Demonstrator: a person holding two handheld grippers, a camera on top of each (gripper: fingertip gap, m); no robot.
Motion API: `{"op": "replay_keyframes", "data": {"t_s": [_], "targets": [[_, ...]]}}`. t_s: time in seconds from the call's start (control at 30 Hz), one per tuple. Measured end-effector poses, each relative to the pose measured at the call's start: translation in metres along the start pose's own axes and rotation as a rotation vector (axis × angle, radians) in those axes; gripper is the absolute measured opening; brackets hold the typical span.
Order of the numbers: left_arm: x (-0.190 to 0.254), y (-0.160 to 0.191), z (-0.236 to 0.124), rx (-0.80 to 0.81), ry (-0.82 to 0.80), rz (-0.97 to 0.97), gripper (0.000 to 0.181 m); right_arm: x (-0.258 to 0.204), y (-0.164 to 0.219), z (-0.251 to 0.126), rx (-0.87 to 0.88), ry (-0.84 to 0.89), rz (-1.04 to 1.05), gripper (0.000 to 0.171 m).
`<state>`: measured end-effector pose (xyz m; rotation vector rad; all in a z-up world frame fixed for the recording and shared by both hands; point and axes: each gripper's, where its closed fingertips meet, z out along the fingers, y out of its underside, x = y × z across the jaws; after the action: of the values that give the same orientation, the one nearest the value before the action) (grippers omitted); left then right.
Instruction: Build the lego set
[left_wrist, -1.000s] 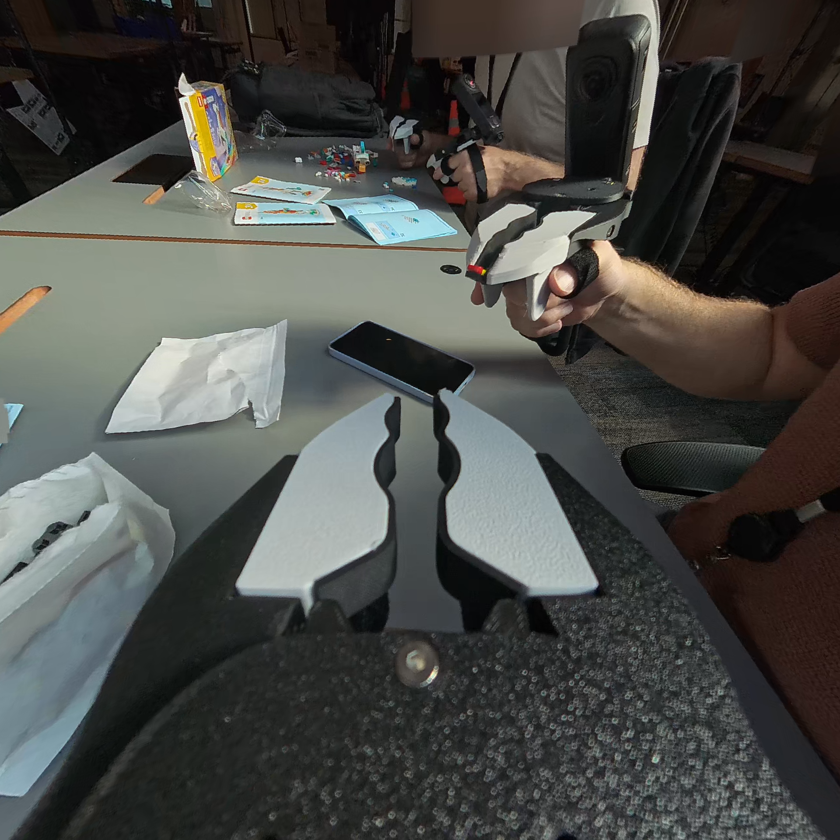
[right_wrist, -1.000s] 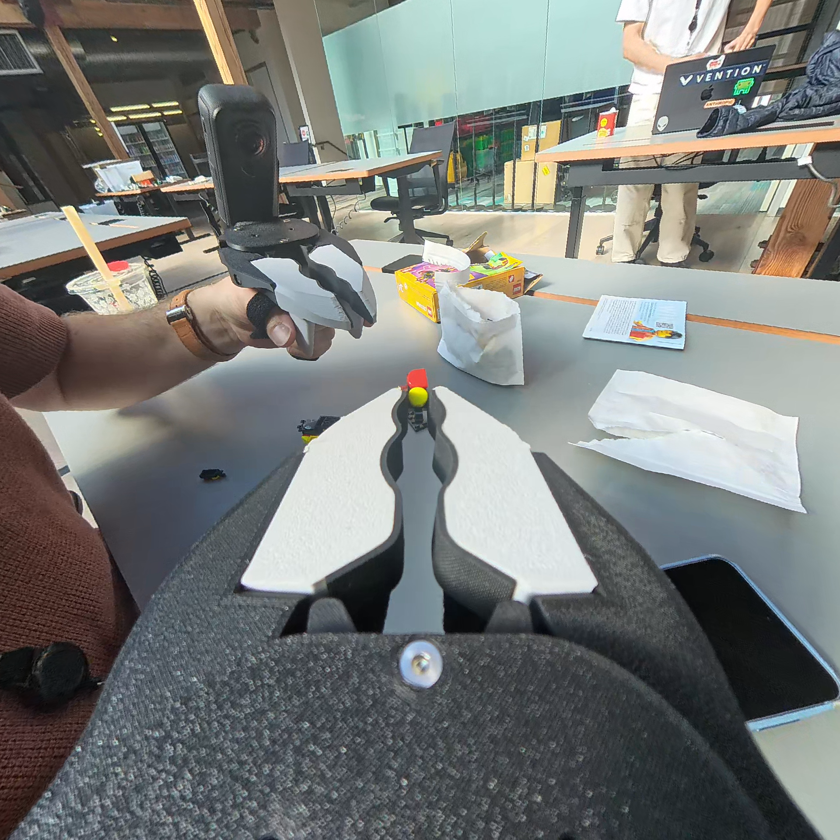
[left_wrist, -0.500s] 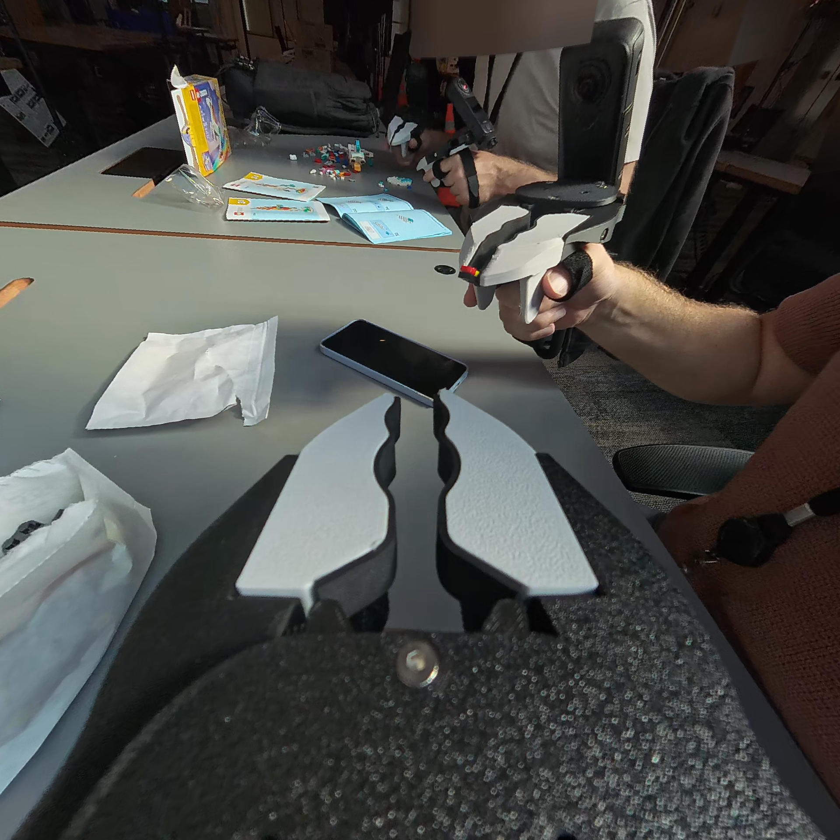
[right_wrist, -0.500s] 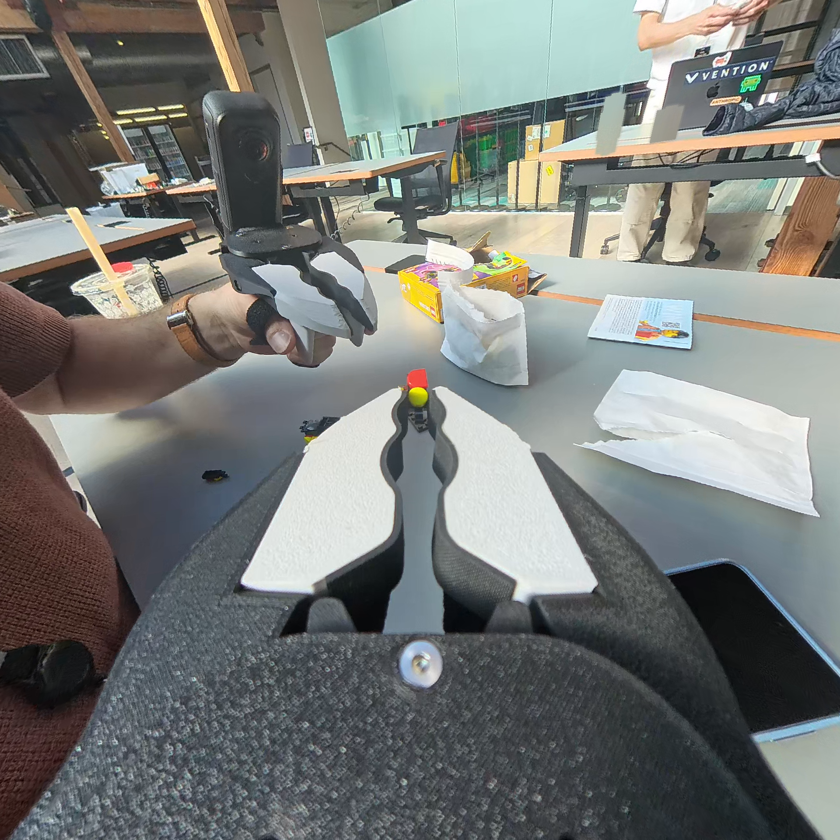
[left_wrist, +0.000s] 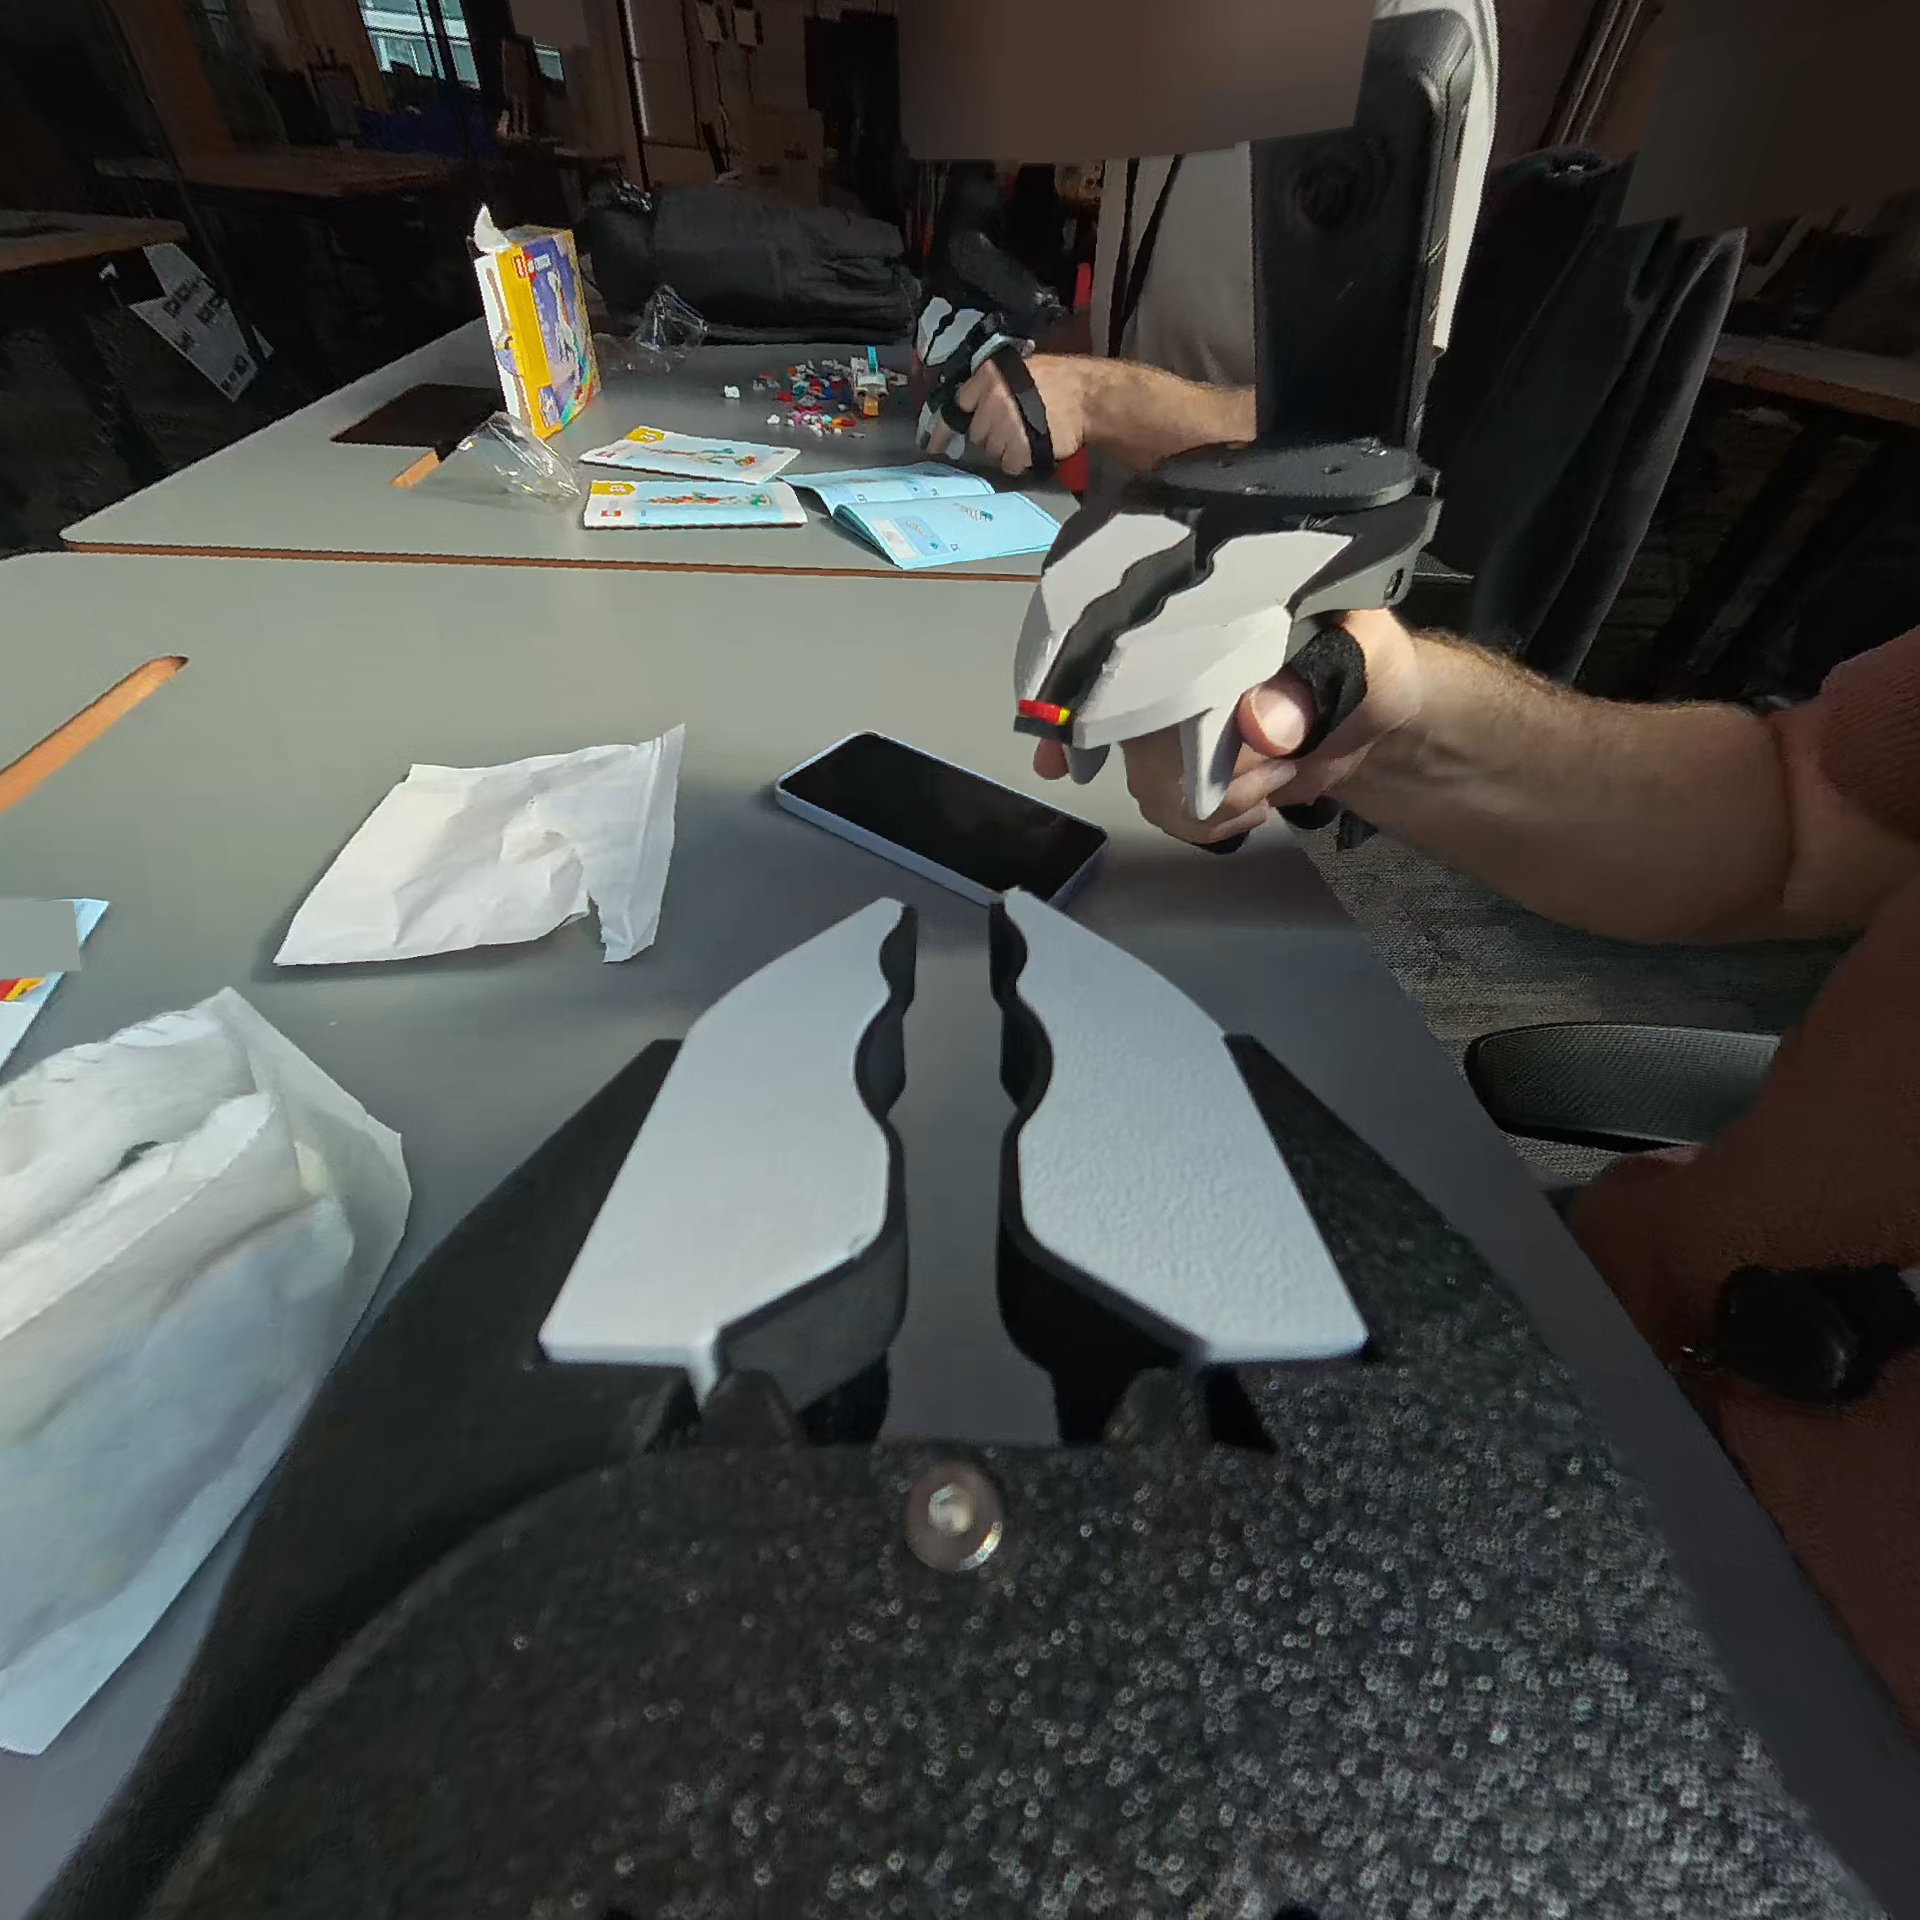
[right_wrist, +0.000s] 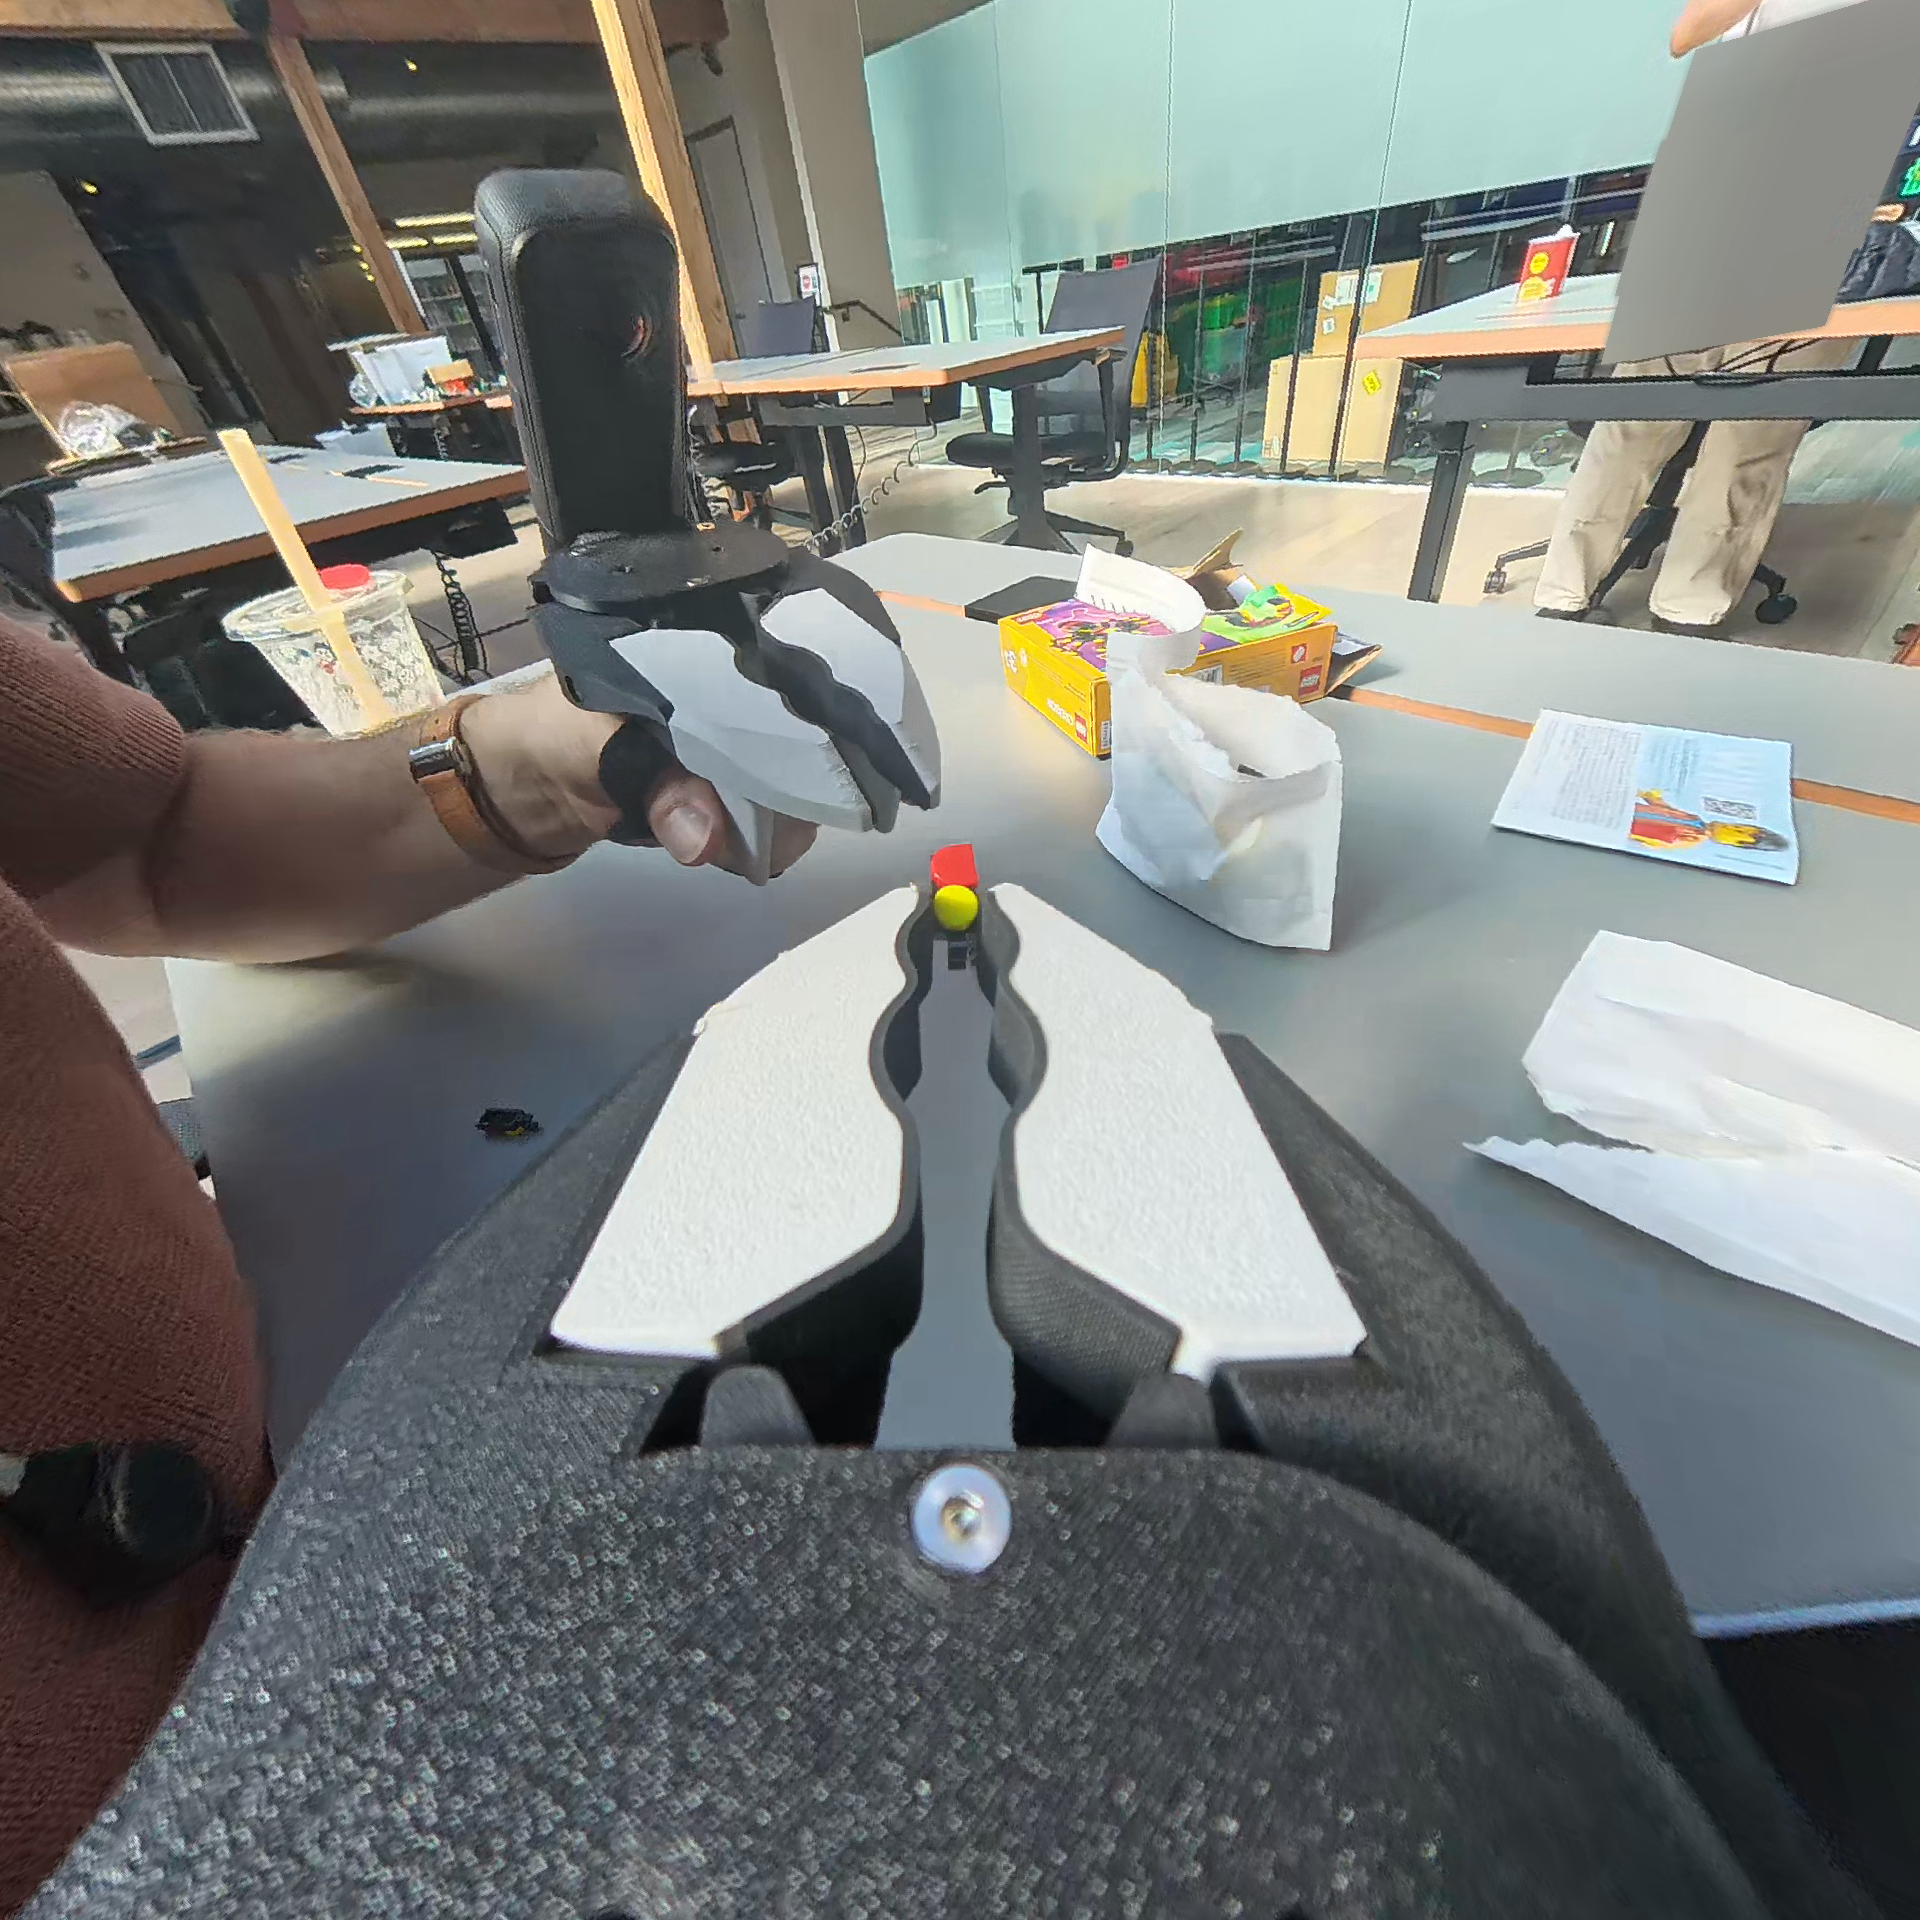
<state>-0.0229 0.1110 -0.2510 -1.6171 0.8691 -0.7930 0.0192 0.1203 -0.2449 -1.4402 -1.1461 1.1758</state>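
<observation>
**Small brick assembly clamped in the right gripper above the table**

While the grey table (right_wrist: 1455, 1299) fills both views as before, the largest change since a second ago is in the left wrist view, where the other gripper now sits lower and closer over the table's right side, near the dark phone (left_wrist: 940, 816). The torn white paper bag (left_wrist: 488, 852) lies flat on the table left of the phone, as it did earlier, and a crumpled white bag (left_wrist: 156, 1247) rests at the table's near left edge. In the right wrist view an upright white bag (right_wrist: 1221, 810) stands on the table in front of the yellow lego box (right_wrist: 1164, 665), with a printed leaflet (right_wrist: 1647, 795) farther right; all hold their earlier places. The left gripper (left_wrist: 951, 920) hangs above the table with a narrow gap between its fingers and nothing in it, unchanged. The right gripper (right_wrist: 954, 902) stays pressed onto the lego piece (right_wrist: 954, 883), a tiny stack with a red brick on top, a yellow round part and a dark bit beneath, held clear of the table. In the right wrist view the left gripper has drifted nearer to that piece. A small black part (right_wrist: 507, 1121) lies on the table near its left edge, closer to the camera than before.
</observation>
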Motion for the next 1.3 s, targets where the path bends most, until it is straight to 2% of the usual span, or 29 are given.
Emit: {"op": "replay_keyframes", "data": {"t_s": [0.17, 0.33, 0.47, 0.77, 0.87, 1.03, 1.2, 1.3], "targets": [[-0.009, -0.019, -0.021, 0.068, -0.042, 0.15, 0.013, -0.011, -0.011, 0.027, 0.02, -0.035, -0.113, 0.008], [0.002, -0.02, -0.03, 0.088, 0.034, 0.226, 0.014, -0.028, -0.015, 0.043, 0.011, -0.082, -0.266, 0.008], [0.012, -0.017, -0.029, 0.078, 0.094, 0.247, 0.016, -0.033, -0.018, 0.051, -0.018, -0.109, -0.314, 0.008], [0.008, -0.01, -0.032, 0.06, 0.077, 0.249, 0.016, -0.038, -0.005, 0.062, -0.139, -0.126, -0.396, 0.008], [-0.009, -0.004, -0.047, 0.097, -0.051, 0.223, 0.015, -0.032, 0.008, 0.065, -0.147, -0.109, -0.336, 0.008], [-0.048, 0.023, -0.09, 0.145, -0.397, 0.307, 0.012, -0.021, 0.018, 0.081, -0.051, -0.093, -0.183, 0.008], [-0.064, 0.029, -0.114, 0.198, -0.549, 0.328, 0.011, -0.008, 0.014, 0.109, 0.033, -0.059, -0.143, 0.008], [-0.064, 0.032, -0.113, 0.174, -0.616, 0.418, 0.011, -0.003, 0.019, 0.109, 0.044, -0.016, -0.178, 0.008]]}}
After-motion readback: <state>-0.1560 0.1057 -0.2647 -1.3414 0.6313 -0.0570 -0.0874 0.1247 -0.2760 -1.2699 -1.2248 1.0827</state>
